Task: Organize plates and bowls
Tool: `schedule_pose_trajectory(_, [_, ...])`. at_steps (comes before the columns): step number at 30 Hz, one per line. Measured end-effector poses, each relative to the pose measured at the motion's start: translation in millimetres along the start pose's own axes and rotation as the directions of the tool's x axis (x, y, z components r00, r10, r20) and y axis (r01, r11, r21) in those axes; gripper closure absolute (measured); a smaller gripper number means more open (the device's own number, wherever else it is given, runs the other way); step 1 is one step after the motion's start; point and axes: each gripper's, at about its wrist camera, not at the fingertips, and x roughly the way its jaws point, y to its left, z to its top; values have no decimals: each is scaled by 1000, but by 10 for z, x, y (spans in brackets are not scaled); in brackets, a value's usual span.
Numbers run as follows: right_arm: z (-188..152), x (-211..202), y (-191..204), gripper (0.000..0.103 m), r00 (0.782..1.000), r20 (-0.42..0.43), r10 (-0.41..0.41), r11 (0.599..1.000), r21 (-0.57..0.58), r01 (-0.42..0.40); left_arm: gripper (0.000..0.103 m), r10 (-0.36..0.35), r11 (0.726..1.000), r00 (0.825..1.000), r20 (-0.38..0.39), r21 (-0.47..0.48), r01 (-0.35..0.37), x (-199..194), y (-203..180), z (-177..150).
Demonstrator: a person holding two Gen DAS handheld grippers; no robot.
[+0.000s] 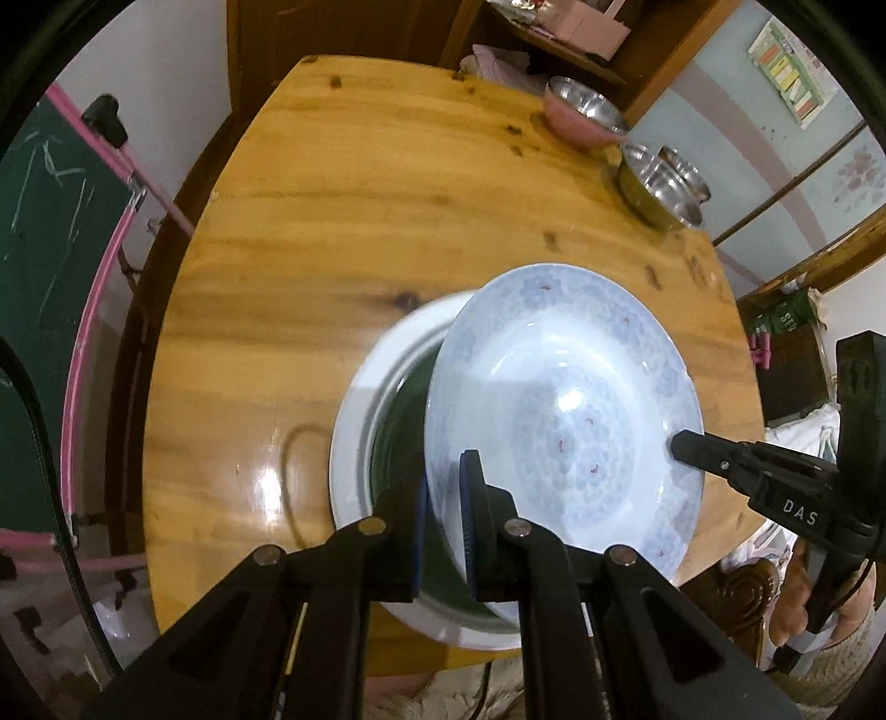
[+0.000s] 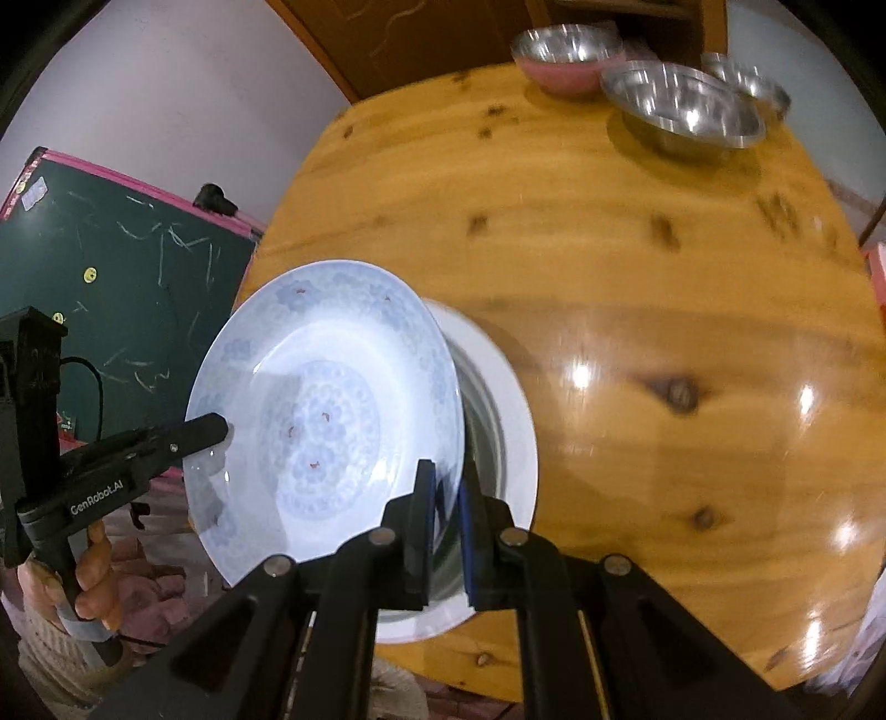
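A pale blue patterned plate (image 1: 565, 421) is held tilted above a white plate with a dark green centre (image 1: 354, 443) that lies on the wooden table (image 1: 310, 232). My left gripper (image 1: 443, 498) is shut on the blue plate's left rim. My right gripper (image 2: 446, 498) is shut on its right rim; it shows in the left wrist view (image 1: 686, 443) at the plate's right edge. In the right wrist view the blue plate (image 2: 321, 410) hangs over the white plate (image 2: 509, 421), and the left gripper (image 2: 216, 429) pinches its left rim.
A pink bowl with a steel lining (image 1: 581, 113) and steel bowls (image 1: 659, 183) stand at the table's far right. A green chalkboard with a pink frame (image 2: 127, 266) stands left of the table. A wooden cabinet (image 1: 554, 39) is behind.
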Motion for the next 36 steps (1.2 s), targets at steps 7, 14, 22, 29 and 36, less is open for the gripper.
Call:
schedule_pose_trajectory(7, [-131, 170, 54, 96, 1000, -7, -17, 1000, -9, 17, 96, 21, 999, 1000, -15, -31, -22, 165, 131, -190])
schedule_pose_trajectory(14, [-155, 239, 42, 96, 999, -10, -32, 999, -13, 31, 96, 35, 999, 999, 1, -24, -35, 225, 121, -219])
schedule_pose_trajectory(22, [-165, 279, 14, 96, 999, 9, -43, 999, -4, 43, 96, 32, 999, 999, -2, -27, -32, 286, 132, -204])
schedule_pose_trajectory(29, [-178, 312, 12, 96, 998, 24, -52, 999, -16, 52, 95, 24, 999, 1000, -10, -37, -24, 330, 166, -232])
schedule_pose_trajectory(36, [-183, 311, 25, 96, 997, 31, -64, 997, -30, 65, 93, 29, 999, 999, 26, -26, -28, 268, 168, -198])
